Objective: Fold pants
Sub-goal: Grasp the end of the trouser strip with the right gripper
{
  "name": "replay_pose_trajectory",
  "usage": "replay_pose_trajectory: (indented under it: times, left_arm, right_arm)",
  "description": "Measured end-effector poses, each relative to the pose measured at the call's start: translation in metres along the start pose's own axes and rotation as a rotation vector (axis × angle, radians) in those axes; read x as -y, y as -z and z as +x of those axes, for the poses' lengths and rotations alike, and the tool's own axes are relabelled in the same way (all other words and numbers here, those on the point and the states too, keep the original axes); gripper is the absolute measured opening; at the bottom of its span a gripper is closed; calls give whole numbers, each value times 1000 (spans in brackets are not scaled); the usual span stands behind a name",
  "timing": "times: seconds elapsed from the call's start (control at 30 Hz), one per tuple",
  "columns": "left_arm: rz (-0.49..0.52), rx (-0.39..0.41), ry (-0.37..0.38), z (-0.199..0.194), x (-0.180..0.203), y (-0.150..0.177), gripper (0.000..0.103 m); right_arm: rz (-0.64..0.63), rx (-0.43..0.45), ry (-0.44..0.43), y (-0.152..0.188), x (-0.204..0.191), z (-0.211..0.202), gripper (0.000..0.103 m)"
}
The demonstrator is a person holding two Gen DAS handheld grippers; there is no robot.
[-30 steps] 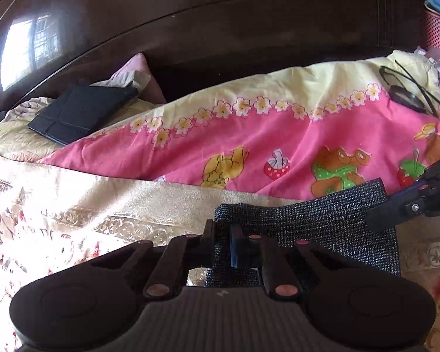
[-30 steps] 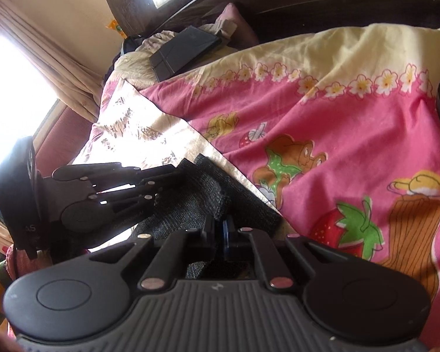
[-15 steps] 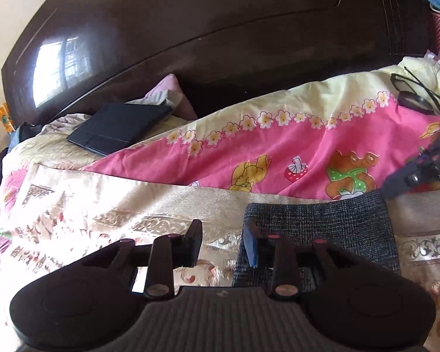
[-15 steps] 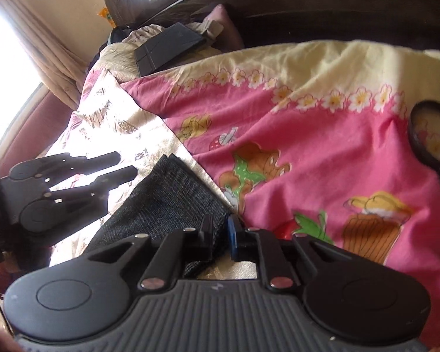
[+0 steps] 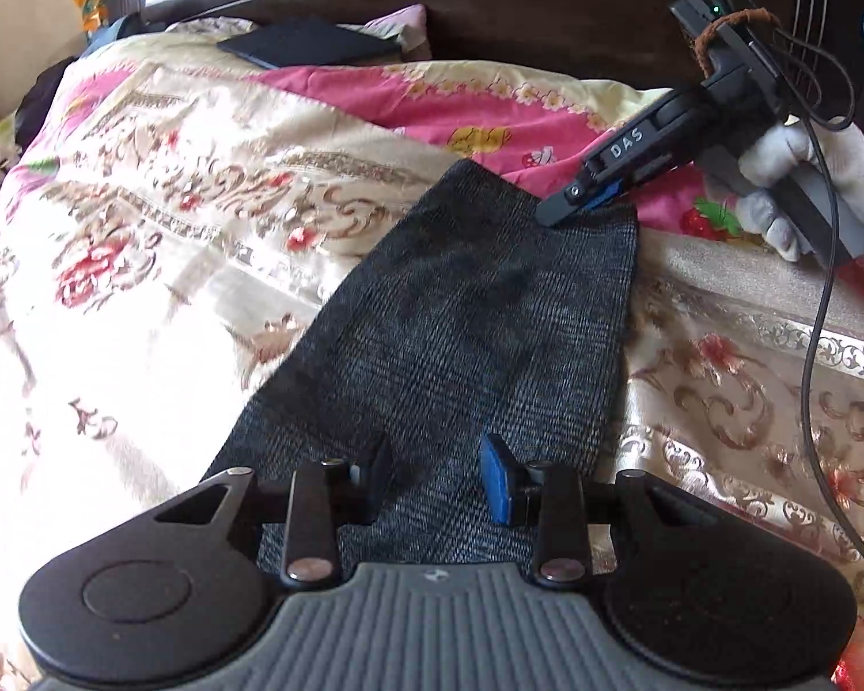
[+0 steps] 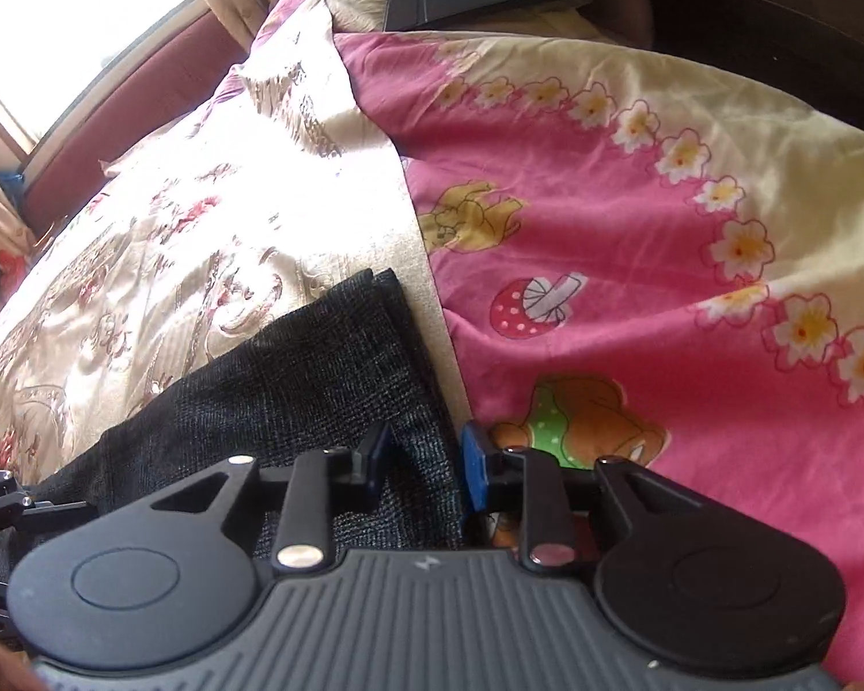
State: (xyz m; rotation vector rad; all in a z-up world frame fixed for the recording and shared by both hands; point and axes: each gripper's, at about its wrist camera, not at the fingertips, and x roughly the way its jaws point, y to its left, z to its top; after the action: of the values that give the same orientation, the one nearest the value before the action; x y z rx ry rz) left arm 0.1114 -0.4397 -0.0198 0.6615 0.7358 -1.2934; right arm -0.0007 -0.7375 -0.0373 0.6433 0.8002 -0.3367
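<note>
Both grippers just opened off dark pants (image 5: 466, 311), left gripper (image 5: 438, 475) apart, right gripper (image 6: 420, 460) apart, "DAS" on it

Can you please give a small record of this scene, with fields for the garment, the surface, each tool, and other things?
garment: dark grey pants, folded flat
surface: floral bedspread
left tool: open after just opening, above the near end of the pants, nothing gripped
right tool: open after just opening, over the far corner of the pants, nothing gripped
right hand: white glove
other: pink cartoon blanket; dark flat case near the headboard
</note>
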Motion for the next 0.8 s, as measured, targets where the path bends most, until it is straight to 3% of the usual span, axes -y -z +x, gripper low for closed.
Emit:
replay_pose_trajectory:
  times: [0.03, 0.2, 0.27, 0.53, 0.63, 0.8]
  left_arm:
    - [-12, -10, 3, 1, 0, 3, 48]
    - [-22, -23, 4, 5, 4, 15, 48]
    - [-19, -26, 5, 7, 6, 15, 48]
    - [20, -21, 4, 10, 12, 9, 49]
    - [25, -18, 5, 12, 12, 8, 49]
    - [22, -19, -3, 16, 14, 9, 50]
  right_arm:
    - [18, -10, -14, -1, 1, 0, 35]
    - [-21, -92, -99, -1, -10, -8, 34]
    - [-22, -104, -99, 2, -5, -6, 25]
    - [13, -140, -232, -4, 26, -1, 24]
    - [64, -202, -320, -9, 44, -1, 26]
    - [169, -187, -426, -10, 50, 26, 28]
